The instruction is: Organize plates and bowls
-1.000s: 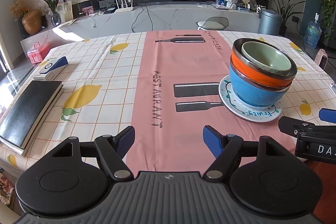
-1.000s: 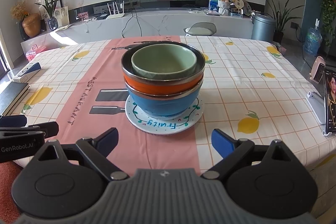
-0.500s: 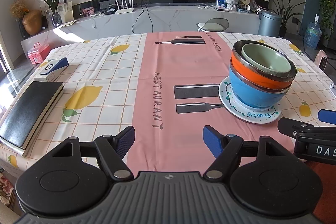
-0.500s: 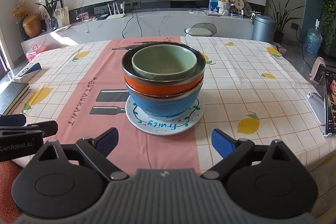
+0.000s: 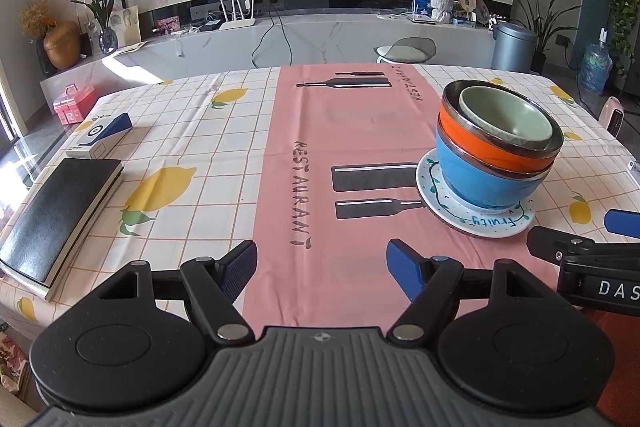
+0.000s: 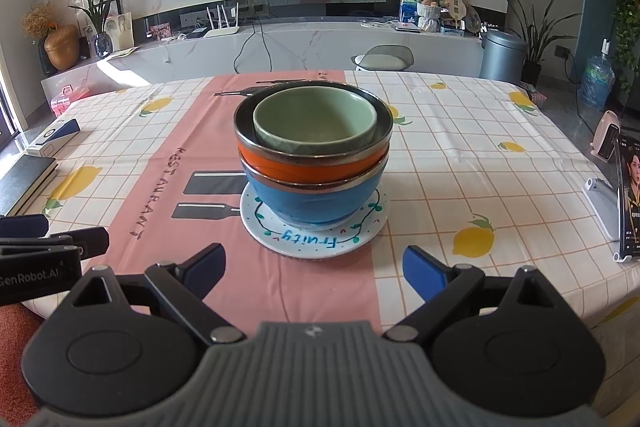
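Nothing has moved: right gripper (image 6: 314, 265) and left gripper (image 5: 322, 263) gape empty.

A black notebook (image 5: 56, 215) is lying at the counter's (image 5: 208, 147) left edge, a blue-and-white box (image 5: 102, 135) sitting just beyond it. A phone on a stand (image 6: 626, 199) is leaning at the right edge.
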Tool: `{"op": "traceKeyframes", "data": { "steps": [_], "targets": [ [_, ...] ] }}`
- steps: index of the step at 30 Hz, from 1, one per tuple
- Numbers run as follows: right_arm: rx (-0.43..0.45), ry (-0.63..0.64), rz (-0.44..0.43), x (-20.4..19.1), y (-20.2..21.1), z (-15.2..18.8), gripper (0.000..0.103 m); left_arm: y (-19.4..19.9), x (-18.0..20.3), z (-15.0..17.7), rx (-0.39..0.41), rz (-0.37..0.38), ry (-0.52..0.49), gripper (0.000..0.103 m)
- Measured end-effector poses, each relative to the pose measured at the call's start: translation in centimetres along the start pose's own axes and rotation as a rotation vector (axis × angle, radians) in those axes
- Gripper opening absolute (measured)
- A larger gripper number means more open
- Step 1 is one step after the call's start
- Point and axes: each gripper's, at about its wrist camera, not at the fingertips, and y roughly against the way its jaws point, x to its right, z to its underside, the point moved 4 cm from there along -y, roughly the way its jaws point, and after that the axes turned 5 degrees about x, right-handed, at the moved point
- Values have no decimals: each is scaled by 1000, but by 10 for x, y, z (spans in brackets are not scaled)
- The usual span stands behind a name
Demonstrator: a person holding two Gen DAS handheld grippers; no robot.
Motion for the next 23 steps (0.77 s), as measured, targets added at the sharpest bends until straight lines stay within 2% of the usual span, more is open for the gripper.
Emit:
{"op": "traceKeyframes", "data": {
  "steps": [23],
  "targets": [
    [-6, -3, -6, -1, -1, 2, 94, 3, -1, 0, 4, 6, 8, 86]
  ]
}}
